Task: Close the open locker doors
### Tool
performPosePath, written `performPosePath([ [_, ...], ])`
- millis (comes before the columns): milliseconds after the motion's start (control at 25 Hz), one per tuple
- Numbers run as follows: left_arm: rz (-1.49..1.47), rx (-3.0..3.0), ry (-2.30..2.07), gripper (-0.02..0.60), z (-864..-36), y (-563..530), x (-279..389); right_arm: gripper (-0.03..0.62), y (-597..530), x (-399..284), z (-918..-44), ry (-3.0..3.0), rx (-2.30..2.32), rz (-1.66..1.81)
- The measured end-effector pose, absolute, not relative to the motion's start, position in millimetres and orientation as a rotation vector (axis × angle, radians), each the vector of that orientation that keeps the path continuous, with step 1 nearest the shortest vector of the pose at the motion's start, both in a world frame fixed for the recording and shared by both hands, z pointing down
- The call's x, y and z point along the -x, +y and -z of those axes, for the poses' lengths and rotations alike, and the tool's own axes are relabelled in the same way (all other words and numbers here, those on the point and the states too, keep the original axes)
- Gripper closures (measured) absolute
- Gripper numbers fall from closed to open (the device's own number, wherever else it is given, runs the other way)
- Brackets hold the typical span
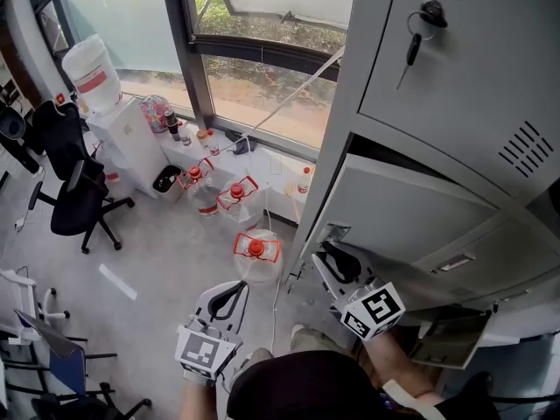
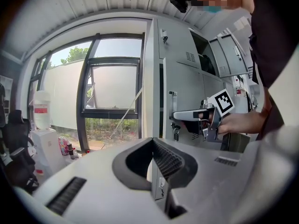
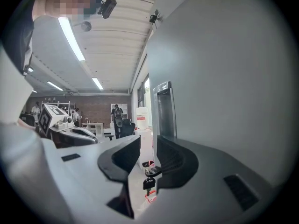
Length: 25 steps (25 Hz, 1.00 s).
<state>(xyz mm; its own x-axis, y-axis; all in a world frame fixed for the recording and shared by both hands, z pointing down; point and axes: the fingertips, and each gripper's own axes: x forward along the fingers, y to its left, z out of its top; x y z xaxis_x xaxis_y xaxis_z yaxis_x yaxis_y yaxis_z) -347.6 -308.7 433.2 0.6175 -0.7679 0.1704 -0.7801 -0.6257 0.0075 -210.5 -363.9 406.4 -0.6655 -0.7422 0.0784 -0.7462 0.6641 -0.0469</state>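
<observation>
A grey locker door [image 1: 411,226] stands swung out from the bank of lockers, below a closed upper door with a key [image 1: 411,46] in its lock. My right gripper [image 1: 337,265] is at that open door's free edge, beside its latch plate [image 1: 335,231]. Its jaws stand a little apart with nothing pinched. In the right gripper view [image 3: 148,141] the door face [image 3: 224,78] fills the right side, and a hanging key [image 3: 149,181] shows beyond the gap. My left gripper [image 1: 227,300] hangs over the floor, left of the lockers, its jaws [image 2: 153,141] together and empty.
Red-capped water jugs [image 1: 255,252] stand on the floor close to the locker's corner, with more [image 1: 236,199] by the window. A water dispenser [image 1: 114,121] and a black office chair [image 1: 74,195] are further left. A dark panel [image 1: 451,339] juts out low at the right.
</observation>
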Motion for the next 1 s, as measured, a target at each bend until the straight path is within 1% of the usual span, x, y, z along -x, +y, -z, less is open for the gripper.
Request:
performPosePath([
  [600, -0.226, -2.688, -1.395, 0.574, -436.3, -329.1, 337.4, 0.48, -400.4, 199.3, -407.4, -2.835, -1.21, -0.121],
  [1000, -0.215, -2.672, -1.422, 0.574, -436.6, -332.6, 338.1, 0.488, -402.1, 201.6, -408.2, -2.846, -1.182, -0.131],
])
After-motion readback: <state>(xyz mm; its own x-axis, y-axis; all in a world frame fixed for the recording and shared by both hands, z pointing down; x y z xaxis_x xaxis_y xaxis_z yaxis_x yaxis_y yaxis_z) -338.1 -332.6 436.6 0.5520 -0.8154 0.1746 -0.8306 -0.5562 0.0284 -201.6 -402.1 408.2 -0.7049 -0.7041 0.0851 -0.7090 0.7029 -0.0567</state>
